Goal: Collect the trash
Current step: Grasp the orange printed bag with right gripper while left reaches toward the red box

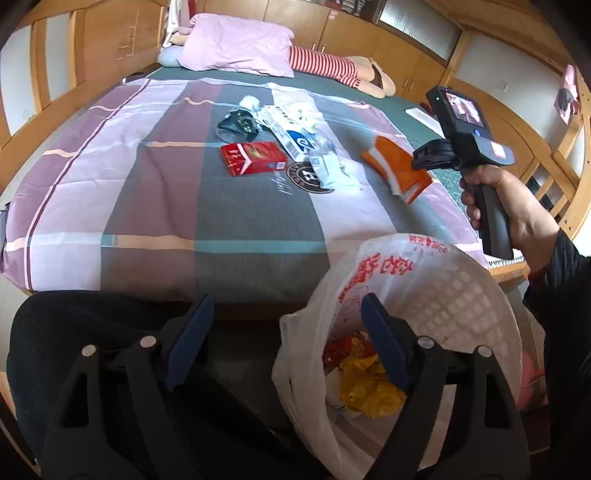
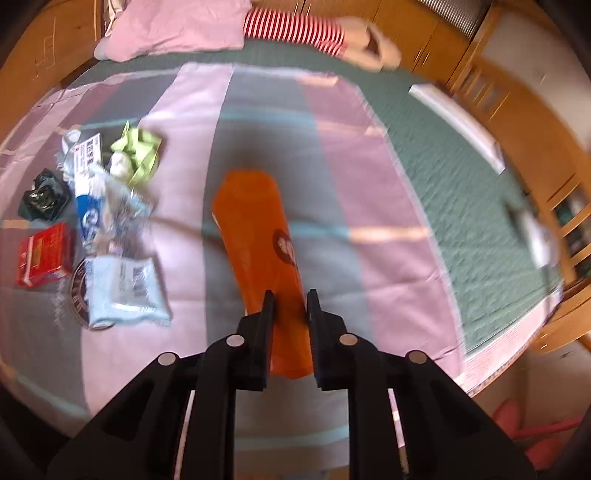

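An orange packet (image 2: 258, 236) lies on the patchwork bedspread (image 2: 369, 206), and my right gripper (image 2: 291, 293) is shut on its near end. From the left wrist view the same orange packet (image 1: 397, 168) shows just beside the right gripper (image 1: 421, 160), held by a hand (image 1: 517, 206). My left gripper (image 1: 286, 299) is open and holds nothing; it hangs over the near rim of a white basket (image 1: 461, 295) lined with a plastic bag (image 1: 306, 354). Yellow and red wrappers (image 1: 369, 387) lie inside. More trash lies on the bed: a red box (image 1: 255, 157), a black wrapper (image 1: 238, 123), a white and blue carton (image 1: 288, 129), a pale blue packet (image 2: 122, 291) and green crumpled paper (image 2: 138, 155).
A pink pillow (image 1: 236, 44) and a striped plush toy (image 1: 332, 66) lie at the head of the bed. Wooden cabinets (image 1: 369, 33) ring the room. A dark trouser leg (image 1: 74, 332) sits below the bed edge on the left. Pink slippers (image 2: 524, 424) rest on the floor.
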`<state>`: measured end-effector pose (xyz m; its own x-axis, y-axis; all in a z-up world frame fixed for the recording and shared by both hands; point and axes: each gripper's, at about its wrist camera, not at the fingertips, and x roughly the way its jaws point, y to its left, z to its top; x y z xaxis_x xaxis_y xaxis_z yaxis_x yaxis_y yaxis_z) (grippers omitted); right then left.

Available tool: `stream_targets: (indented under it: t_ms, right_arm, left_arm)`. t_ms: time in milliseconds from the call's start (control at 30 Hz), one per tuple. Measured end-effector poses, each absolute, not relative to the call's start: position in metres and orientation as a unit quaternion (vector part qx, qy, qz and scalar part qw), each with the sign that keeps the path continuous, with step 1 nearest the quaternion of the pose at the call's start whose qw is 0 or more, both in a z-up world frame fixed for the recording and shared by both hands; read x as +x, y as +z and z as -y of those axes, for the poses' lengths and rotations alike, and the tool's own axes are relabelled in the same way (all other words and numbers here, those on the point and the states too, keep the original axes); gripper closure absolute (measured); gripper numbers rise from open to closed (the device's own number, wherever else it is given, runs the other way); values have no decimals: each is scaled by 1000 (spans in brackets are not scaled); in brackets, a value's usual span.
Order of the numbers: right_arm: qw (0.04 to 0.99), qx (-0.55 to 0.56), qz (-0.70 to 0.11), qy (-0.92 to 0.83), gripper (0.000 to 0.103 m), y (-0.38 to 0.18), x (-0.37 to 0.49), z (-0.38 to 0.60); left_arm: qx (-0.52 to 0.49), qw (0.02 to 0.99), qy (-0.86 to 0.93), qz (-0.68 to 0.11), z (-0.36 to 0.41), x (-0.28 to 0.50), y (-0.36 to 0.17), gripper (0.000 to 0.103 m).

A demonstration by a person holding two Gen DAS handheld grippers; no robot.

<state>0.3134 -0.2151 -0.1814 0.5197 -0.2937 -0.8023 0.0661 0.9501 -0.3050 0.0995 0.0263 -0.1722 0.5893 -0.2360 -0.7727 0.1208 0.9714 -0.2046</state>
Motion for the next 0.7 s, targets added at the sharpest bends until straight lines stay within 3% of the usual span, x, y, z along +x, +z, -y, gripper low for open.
stream_targets:
  t_ms: [100,200,367,467,700]
  right_arm:
    - [850,-185,-489,-60,85,-190,309,192]
    - [844,-111,-520,75,78,-191,302,189]
    - [860,29,-495,118,42,-169,305,213]
    - [858,31,-509,66,27,-181,315,223]
    - [808,55,-585,47,27,-237,339,224]
  left_arm:
    - [-69,891,-94,-439,-30,101,-172,21]
    - [-74,890,-93,-441,-32,102,-174,21]
    - [-78,887,-90,-445,-34,103,-179,21]
    - [-81,888,-92,-443,-35,104,-179,21]
    - [-87,902,-91,-413,-43,126,-166,20]
